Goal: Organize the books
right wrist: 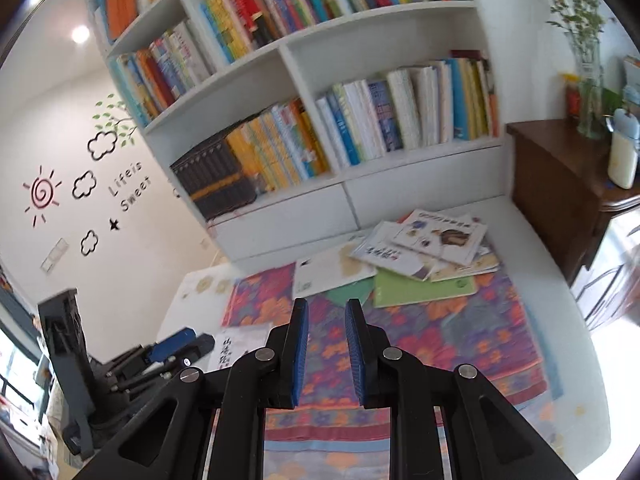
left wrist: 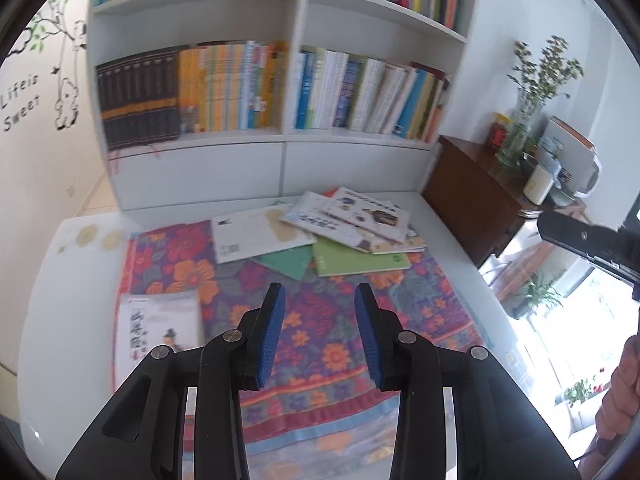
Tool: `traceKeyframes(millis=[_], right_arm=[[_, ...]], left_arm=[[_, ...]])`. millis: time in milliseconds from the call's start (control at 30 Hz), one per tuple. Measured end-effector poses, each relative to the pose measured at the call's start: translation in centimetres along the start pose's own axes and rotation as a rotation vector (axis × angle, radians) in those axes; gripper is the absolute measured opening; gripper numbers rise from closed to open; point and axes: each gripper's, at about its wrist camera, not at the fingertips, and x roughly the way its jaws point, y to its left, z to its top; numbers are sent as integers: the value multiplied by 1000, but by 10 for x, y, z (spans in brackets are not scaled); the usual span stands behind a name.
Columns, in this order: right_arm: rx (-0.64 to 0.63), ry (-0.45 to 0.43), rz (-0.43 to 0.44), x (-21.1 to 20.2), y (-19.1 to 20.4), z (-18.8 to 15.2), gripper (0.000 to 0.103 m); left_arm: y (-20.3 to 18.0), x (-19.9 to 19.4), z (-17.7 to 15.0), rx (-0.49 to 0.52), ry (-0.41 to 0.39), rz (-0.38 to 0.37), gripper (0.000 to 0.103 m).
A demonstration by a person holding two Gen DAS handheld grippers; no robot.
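Left gripper (left wrist: 320,300): black with blue pads, held above the near part of the table; its fingers stand a little apart with nothing between them.
Right gripper (right wrist: 326,310): same build, also above the table; its fingers are nearly together, a narrow gap between the pads, and they hold nothing.
Table (left wrist: 72,280): white, pushed against the foot of the bookcase, with a flowered cloth (left wrist: 320,320) spread over its middle.
Loose books (left wrist: 352,220): a scattered, overlapping pile at the far edge of the table, toward the far right corner; picture books lie on top, and a white book (left wrist: 256,236) lies at the pile's left side.
Green book (left wrist: 360,260): flat on the cloth, partly under the pile, its near edge showing.
Single book (left wrist: 160,328): lies alone on the near left part of the table, half on the cloth, white cover with black brush lettering.
Bookcase (left wrist: 292,12): white, behind the table, its shelves filled with upright books; some in the lower right bay lean.
Cabinet (left wrist: 472,200): dark wood, just right of the table's far right corner, carrying a vase of green stems (left wrist: 532,92) and small containers.
Hand (left wrist: 620,392): at the right edge of the left wrist view.
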Motion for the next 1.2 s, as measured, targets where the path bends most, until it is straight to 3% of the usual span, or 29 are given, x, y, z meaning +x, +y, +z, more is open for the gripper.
traceKeyframes(millis=[233,300,433,500,700,833,1067,1200], right_arm=[[44,-45,-42,-21,-39,49,19],[32,-37,-72,-13,-52,61,19],[74,-19,-32,17,-90,75,19],[109,3,23,44,-120,85,19],[188,39,69,126,-199,91,25],[235,86,87,189,-253,85,26],[253,104,19,287,-326,73,26],[308,149,-9,334,-360,61,26]], left_arm=[[-32,6,44,5,-50,-19,34],[-42,28,54,4,-24,-40,34],[-54,88,65,-30,19,-59,34],[-58,119,66,-47,42,-97,34],[-66,213,69,-129,67,-118,38],[-77,282,63,-145,111,-96,39],[-93,391,39,-236,215,-143,39],[-113,428,31,-198,249,-155,39]])
